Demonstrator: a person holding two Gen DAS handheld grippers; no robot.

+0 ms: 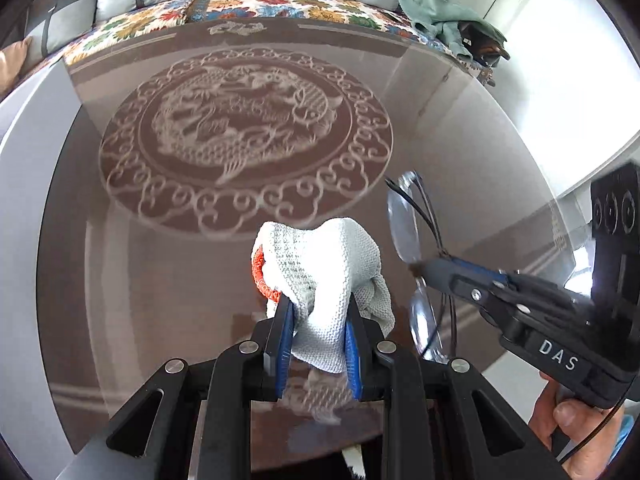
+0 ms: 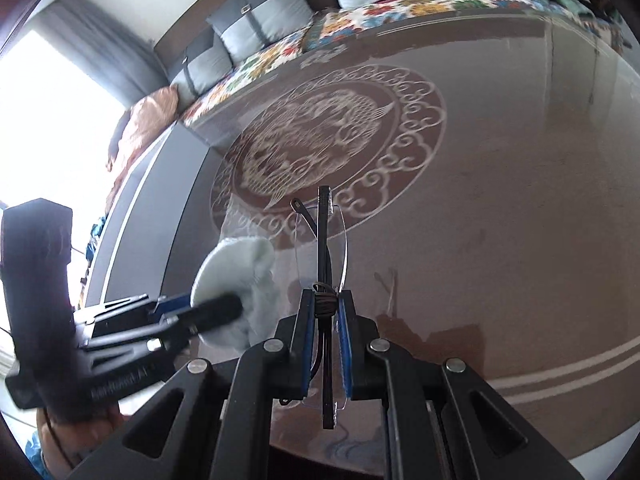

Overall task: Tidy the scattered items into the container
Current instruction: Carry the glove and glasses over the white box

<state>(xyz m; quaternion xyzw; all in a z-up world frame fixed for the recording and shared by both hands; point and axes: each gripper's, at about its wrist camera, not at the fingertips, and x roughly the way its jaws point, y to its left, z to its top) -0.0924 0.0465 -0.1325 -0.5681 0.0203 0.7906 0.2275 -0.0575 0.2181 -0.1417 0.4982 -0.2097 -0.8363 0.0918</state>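
Left wrist view: the left gripper (image 1: 316,336) is clamped on a white knitted glove (image 1: 320,276), its blue pads pressing the bunched fabric from both sides. The glove is coarse-woven, crumpled into a rounded lump, with an orange-red cuff edge (image 1: 262,280) showing at its left side. It is held above the glass desk (image 1: 120,240), and a faint reflection of it shows in the glass below the fingers. To the right, the right gripper (image 1: 420,270) comes in from the side, closed on a pair of rimless glasses (image 1: 404,224) with clear lenses and thin dark temples.

From the right wrist view, the right gripper (image 2: 326,312) pinches the glasses (image 2: 322,240) at the folded temples, where a dark cord is wrapped around them. The glasses stand roughly upright between the pads, one clear lens rising above the fingertips and the rest hanging below. The glove (image 2: 232,264) appears as a pale rounded bundle just left of the glasses, apart from them, held by the left gripper (image 2: 224,306).

Under the glass lies a brown rug with a pale circular fish medallion (image 1: 244,132). A sofa with a floral cover (image 1: 280,4) and grey cushions stands beyond the desk.
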